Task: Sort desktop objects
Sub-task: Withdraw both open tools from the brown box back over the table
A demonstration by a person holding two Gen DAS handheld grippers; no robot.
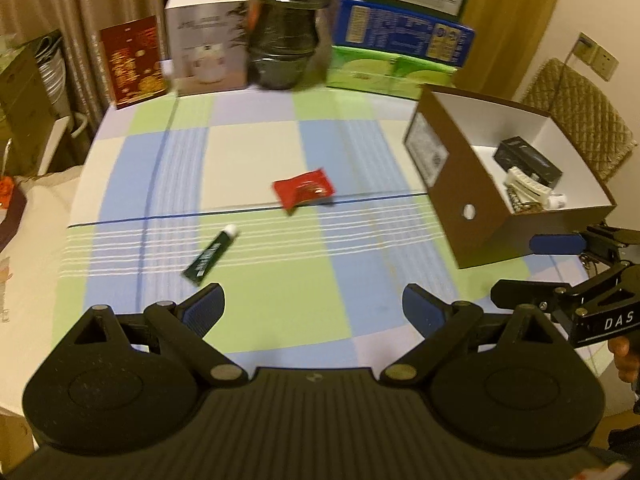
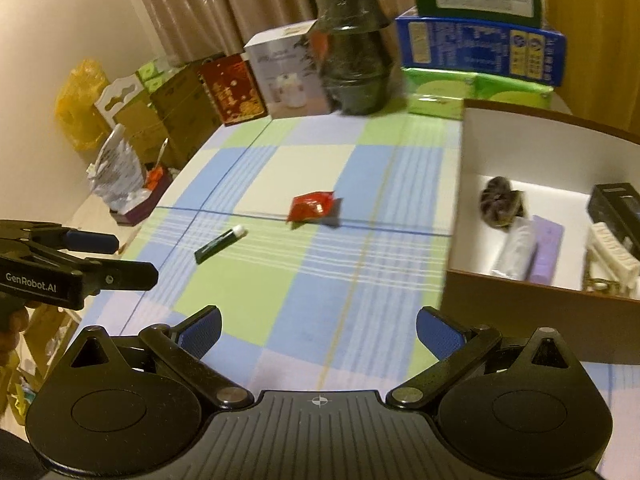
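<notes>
Both tools wide open, empty: left tool (image 1: pixel 312 306), right tool (image 2: pixel 318 330). One dark green tube with white cap (image 1: pixel 209 255) and one red crinkly packet (image 1: pixel 304 189) lie apart on checked counter (image 1: pixel 280 292). One brown cardboard box (image 2: pixel 520 304) near right tool, several things inside.

Print on stacked cartons (image 1: pixel 404 36) at 12 o'clock blurred, unreadable. Dark wrapped stack (image 2: pixel 354 60) smeared, contents unclear. Brown box (image 2: pixel 520 300) cut by frame edge at 3 o'clock; near wall hides part of contents.

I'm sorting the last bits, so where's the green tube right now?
The green tube lies on the checked tablecloth, just ahead of the open left gripper, left of the red packet.
</notes>
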